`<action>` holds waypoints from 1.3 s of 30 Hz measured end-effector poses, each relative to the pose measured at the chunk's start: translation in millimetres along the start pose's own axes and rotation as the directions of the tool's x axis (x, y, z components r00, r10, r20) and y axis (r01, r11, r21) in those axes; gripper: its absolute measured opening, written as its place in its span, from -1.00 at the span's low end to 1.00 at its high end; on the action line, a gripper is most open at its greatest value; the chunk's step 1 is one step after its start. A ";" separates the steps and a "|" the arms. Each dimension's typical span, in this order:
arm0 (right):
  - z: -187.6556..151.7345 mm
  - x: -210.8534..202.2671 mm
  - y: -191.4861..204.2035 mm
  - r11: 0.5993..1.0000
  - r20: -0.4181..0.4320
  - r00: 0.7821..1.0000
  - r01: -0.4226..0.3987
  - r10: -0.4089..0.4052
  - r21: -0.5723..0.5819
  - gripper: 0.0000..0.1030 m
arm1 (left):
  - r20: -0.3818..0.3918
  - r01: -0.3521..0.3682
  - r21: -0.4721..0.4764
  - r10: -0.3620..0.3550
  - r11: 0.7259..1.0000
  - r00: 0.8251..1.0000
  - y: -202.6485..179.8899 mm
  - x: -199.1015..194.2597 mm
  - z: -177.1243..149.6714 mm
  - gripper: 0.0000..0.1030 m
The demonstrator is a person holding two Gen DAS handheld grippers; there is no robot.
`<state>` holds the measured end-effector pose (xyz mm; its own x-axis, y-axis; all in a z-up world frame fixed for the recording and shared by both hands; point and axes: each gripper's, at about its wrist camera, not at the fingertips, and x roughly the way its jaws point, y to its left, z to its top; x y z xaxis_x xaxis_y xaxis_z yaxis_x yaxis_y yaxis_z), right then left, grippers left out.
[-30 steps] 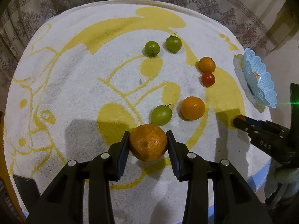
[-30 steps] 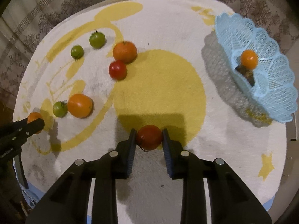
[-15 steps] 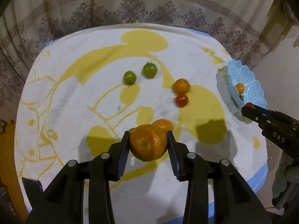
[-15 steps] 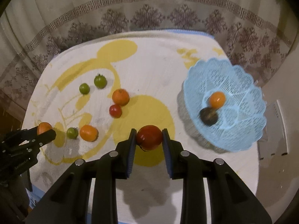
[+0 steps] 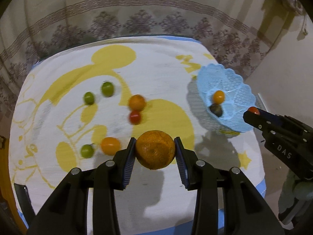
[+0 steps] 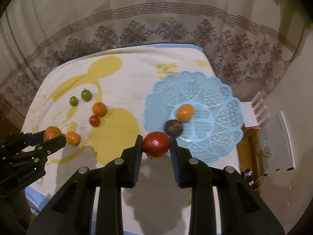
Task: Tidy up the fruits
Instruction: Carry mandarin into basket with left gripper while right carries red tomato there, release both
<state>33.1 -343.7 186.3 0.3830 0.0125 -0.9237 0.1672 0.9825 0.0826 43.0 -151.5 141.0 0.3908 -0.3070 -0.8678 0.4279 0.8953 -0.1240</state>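
Observation:
My left gripper [image 5: 155, 149] is shut on a rough orange mandarin [image 5: 155, 150], lifted above the table's near side. My right gripper [image 6: 156, 144] is shut on a red tomato [image 6: 156, 144], hanging at the near left rim of the light blue lattice basket [image 6: 215, 98]. In the basket lie a small orange fruit [image 6: 185, 112] and a dark round fruit [image 6: 173, 126]. On the towel lie two green tomatoes [image 6: 86, 95] [image 6: 73, 100], an orange fruit [image 6: 99, 109], a small red tomato [image 6: 94, 120] and another orange fruit [image 6: 73, 138]. A third green tomato [image 5: 87, 150] shows in the left wrist view.
A white towel with a yellow cartoon print [image 6: 121, 74] covers the table, whose blue edge [image 5: 260, 190] shows at the sides. A patterned curtain [image 6: 156, 29] hangs behind. A white router [image 6: 252, 115] and a white box [image 6: 279, 141] stand to the right of the table.
Both grippers have risen and drawn back with their fruit, so more of the table and curtain shows. The right gripper has carried the red tomato over to the basket's edge.

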 end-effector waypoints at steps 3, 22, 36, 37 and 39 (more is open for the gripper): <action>-3.5 -4.0 -20.1 1.000 0.005 1.000 0.000 0.000 0.015 -0.45 | -0.002 0.003 0.013 -0.003 1.000 1.000 -19.0 4.4 2.7 -0.23; -2.7 -1.0 -84.3 0.999 0.006 1.000 0.007 -0.007 0.045 -0.45 | 0.010 0.038 0.070 -0.039 0.997 0.999 -100.7 30.0 35.0 -0.23; 8.6 22.7 -96.9 0.999 -0.025 1.000 -0.005 0.006 0.045 -0.45 | -0.024 0.045 0.073 -0.043 0.996 0.999 -115.6 60.8 57.5 -0.23; 9.1 24.4 -98.2 0.999 -0.028 1.000 -0.005 0.006 0.047 -0.45 | -0.026 0.046 0.073 -0.044 0.996 0.999 -116.6 62.7 58.4 -0.23; 9.6 27.3 -100.8 0.999 -0.034 0.999 -0.004 0.006 0.053 -0.45 | -0.032 0.048 0.077 -0.046 0.996 0.998 -119.2 66.8 60.1 -0.23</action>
<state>35.5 -444.1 156.3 0.3527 0.0250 -0.9354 0.2138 0.9711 0.1065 67.2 -298.2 126.7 0.3448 -0.3373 -0.8760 0.5075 0.8520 -0.1283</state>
